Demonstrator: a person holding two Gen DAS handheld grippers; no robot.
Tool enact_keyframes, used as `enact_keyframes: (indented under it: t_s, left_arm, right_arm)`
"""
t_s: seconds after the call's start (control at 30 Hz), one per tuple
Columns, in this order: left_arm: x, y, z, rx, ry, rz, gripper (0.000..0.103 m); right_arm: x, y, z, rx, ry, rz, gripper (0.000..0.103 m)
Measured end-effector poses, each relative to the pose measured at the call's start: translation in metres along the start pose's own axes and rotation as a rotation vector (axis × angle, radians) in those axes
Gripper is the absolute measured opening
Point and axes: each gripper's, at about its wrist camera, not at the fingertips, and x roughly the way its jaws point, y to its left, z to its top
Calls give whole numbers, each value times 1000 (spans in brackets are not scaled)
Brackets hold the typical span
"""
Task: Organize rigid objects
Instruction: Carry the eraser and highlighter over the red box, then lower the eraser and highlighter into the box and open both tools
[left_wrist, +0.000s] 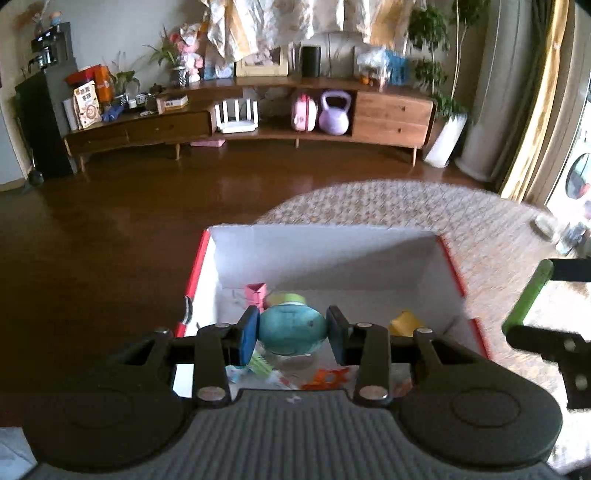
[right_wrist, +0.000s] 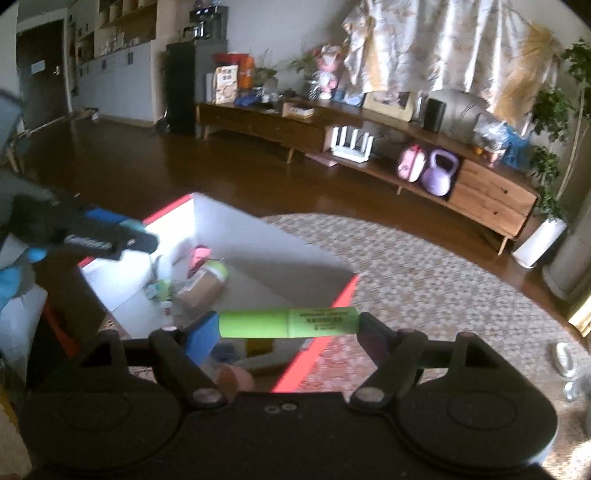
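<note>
My left gripper (left_wrist: 291, 330) is shut on a teal egg-shaped toy (left_wrist: 291, 328) and holds it over the open white box with red edges (left_wrist: 332, 254). Inside the box lie a pink block (left_wrist: 256, 291), a yellow piece (left_wrist: 404, 323) and other small items. My right gripper (right_wrist: 288, 325) is shut on a green highlighter pen (right_wrist: 288, 324), held crosswise between the pads above the box's near right red edge (right_wrist: 314, 350). The pen and right gripper also show at the right of the left wrist view (left_wrist: 526, 295). The left gripper shows at the left of the right wrist view (right_wrist: 110, 236).
The box stands on a patterned round rug (right_wrist: 443, 288) over dark wood floor (left_wrist: 129, 221). A long wooden TV cabinet (left_wrist: 258, 122) with a purple kettlebell (left_wrist: 334, 114) runs along the far wall. Small objects (right_wrist: 565, 358) lie on the rug at right.
</note>
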Motion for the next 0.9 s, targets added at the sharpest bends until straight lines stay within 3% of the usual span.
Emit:
enact_keyframes:
  t_s: [0.3,0.63,0.9]
  left_arm:
    - [72,-4,-11,68,192,1,39]
    - [109,-5,-22,90,374,0,39]
    - [111,-10,-22,102,376,-3,39]
  right_arm:
    - [51,30,-9,-31,122,33,80]
    - [75,34,-12,31,192,57,80]
    - [80,32,-11,71,203,58,81]
